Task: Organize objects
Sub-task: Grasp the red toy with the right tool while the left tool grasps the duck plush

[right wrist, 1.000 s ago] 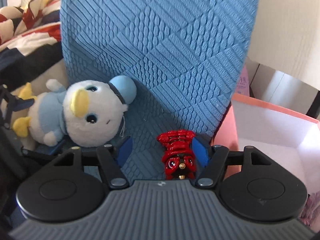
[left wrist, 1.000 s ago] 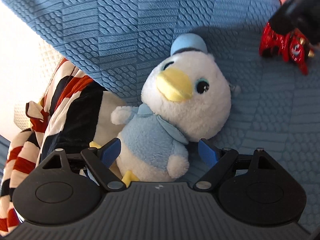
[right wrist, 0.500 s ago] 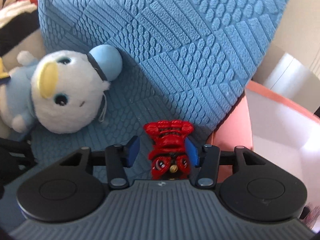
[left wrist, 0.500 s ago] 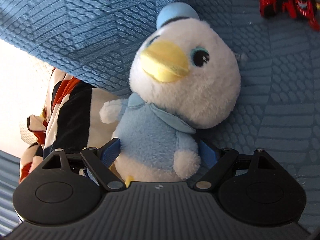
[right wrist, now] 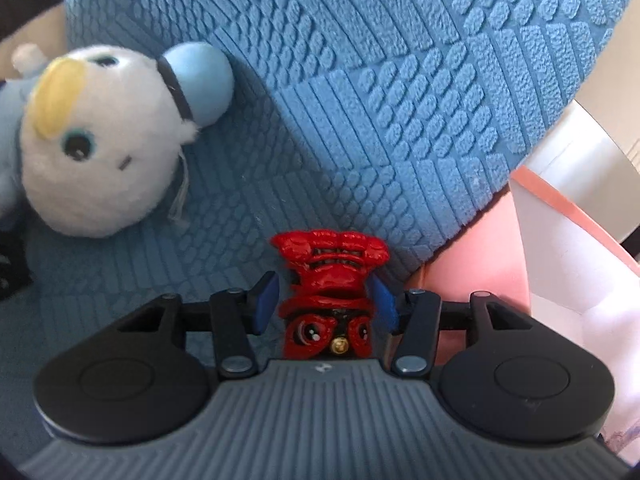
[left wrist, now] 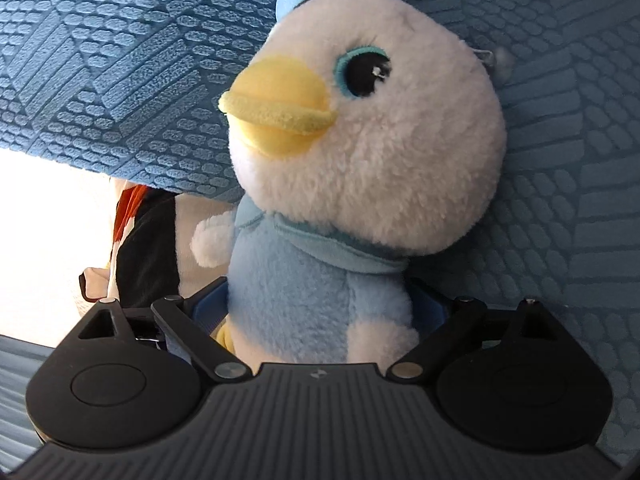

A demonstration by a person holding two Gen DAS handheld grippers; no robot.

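Both grippers are set to lift at once: the left gripper (left wrist: pixel 320 312), its jaws just widened, straddles the plush duck (left wrist: pixel 344 184) at its blue belly without squeezing; the right gripper (right wrist: pixel 326 306), jaws just narrowed, brackets the red lion-head toy (right wrist: pixel 330 284), contact unclear, pink box (right wrist: pixel 560 264) beside.

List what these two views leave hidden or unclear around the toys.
- Plush duck: body cut off by left edge, blurred, right wrist view.
- Striped fabric: mostly behind the blue mat and duck, left wrist view.
- Pink box: inside cut off by right edge, right wrist view.
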